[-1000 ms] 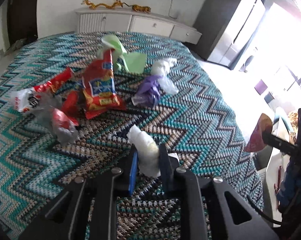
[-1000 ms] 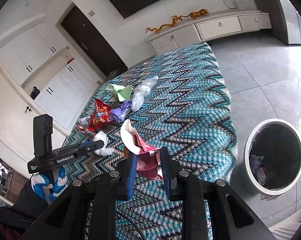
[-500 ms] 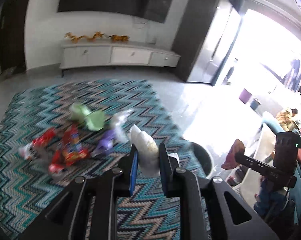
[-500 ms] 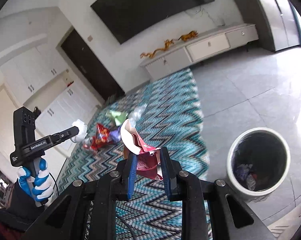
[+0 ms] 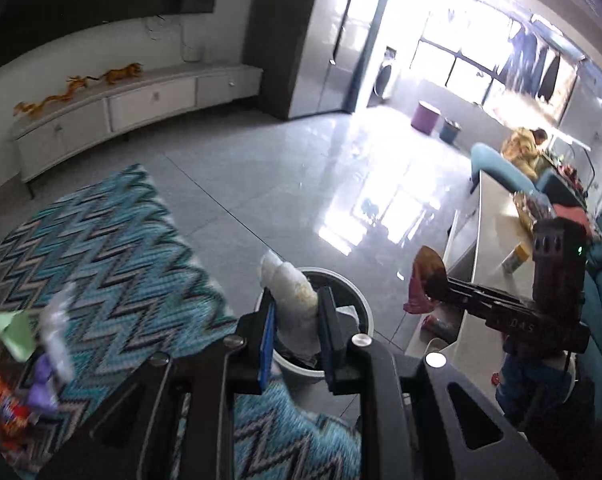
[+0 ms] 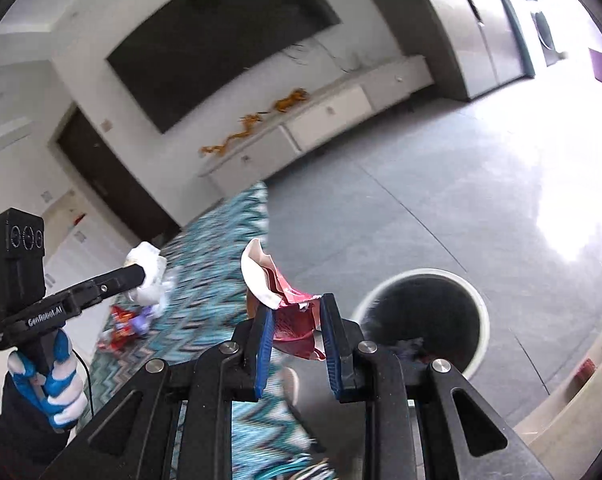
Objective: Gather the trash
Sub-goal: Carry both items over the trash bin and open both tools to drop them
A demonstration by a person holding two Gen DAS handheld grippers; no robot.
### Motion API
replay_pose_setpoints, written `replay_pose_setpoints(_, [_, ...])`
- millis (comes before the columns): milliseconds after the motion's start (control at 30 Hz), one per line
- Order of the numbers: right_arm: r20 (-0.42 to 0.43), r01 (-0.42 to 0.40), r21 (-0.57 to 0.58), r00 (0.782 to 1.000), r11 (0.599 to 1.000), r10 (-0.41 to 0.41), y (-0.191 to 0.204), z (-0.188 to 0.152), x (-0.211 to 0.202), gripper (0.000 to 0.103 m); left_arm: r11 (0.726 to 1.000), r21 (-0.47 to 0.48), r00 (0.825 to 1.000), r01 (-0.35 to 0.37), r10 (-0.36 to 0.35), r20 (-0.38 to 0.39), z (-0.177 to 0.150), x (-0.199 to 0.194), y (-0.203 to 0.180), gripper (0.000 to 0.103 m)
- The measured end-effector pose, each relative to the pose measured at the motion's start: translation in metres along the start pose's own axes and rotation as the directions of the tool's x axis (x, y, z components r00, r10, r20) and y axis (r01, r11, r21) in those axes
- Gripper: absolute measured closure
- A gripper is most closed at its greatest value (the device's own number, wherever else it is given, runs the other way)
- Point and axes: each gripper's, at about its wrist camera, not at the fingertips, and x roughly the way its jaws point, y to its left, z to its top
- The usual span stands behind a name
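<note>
The left tongs (image 5: 295, 312) are pinched around a crumpled white tissue wad (image 5: 291, 294), whose top pokes up between the blue pads (image 5: 265, 340). In the left wrist view the wad sits in front of the round white trash bin (image 5: 361, 308) standing on the grey tile floor (image 5: 261, 168), just off the corner of the teal zigzag rug (image 5: 101, 256). Whether the wad is directly over the bin mouth I cannot tell.

The right tongs (image 6: 295, 320) are clamped on a torn red snack wrapper (image 6: 295, 322) with a pale inner flap (image 6: 255, 276) curling up to the left. From this side the bin (image 6: 477, 308) lies to the right of the wrapper, its dark interior holding a few scraps near the bottom. The same wrapper shows in the left wrist view (image 5: 423, 284), hanging from the other tool's tip beside the bin.

More litter lies on the rug: a pale green paper (image 5: 11, 330), a clear plastic bag (image 5: 57, 336), a purple wrapper (image 5: 41, 390) and a red snack bag (image 5: 3, 414), all blurred. A gloved left hand (image 6: 47, 380) in blue and white grips the left tool's handle. Against the far wall stands a long white low cabinet (image 5: 141, 100) with golden dragon figurines (image 5: 77, 86) on top.
</note>
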Motion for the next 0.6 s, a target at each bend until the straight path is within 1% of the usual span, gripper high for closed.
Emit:
replay_pose_setpoints(100, [-0.027,0.04,0.041,0.999,0.998,-0.039,-0.022,0.008,0.017,0.081,1.0,0.013,0.998,0.019,-0.018,-0.056,0.01,0.045,-0.013,0.084])
replay_pose_setpoints(200, [-0.057,0.066,0.084,0.997,0.994,-0.061,-0.045,0.012,0.036,0.081,1.0,0.014,0.995,0.028,-0.026,-0.099,0.016,0.084,-0.017,0.082])
replay_pose_setpoints(367, [-0.12,0.122,0.139,0.987,0.983,-0.105,-0.076,0.013,0.071,0.079,0.999,0.009,0.988,0.046,-0.045,-0.151,0.021,0.131,-0.019,0.08])
replay_pose_setpoints(400, [-0.128,0.129,0.144,0.985,0.981,-0.111,-0.083,0.012,0.072,0.079,0.999,0.008,0.986,0.05,-0.049,-0.158,0.022,0.137,-0.019,0.08])
replay_pose_setpoints(500, [-0.164,0.154,0.162,0.978,0.975,-0.127,-0.098,0.011,0.09,0.079,0.998,-0.02,0.981,0.066,-0.069,-0.183,0.026,0.157,-0.017,0.076])
replay_pose_setpoints(533, [-0.176,0.162,0.165,0.975,0.973,-0.133,-0.103,0.01,0.095,0.077,0.997,-0.032,0.979,0.074,-0.079,-0.191,0.027,0.164,-0.016,0.074])
replay_pose_setpoints(600, [-0.193,0.184,0.169,0.97,0.968,-0.151,-0.108,0.008,0.103,0.068,0.996,-0.044,0.977,0.082,-0.089,-0.192,0.027,0.169,-0.015,0.068])
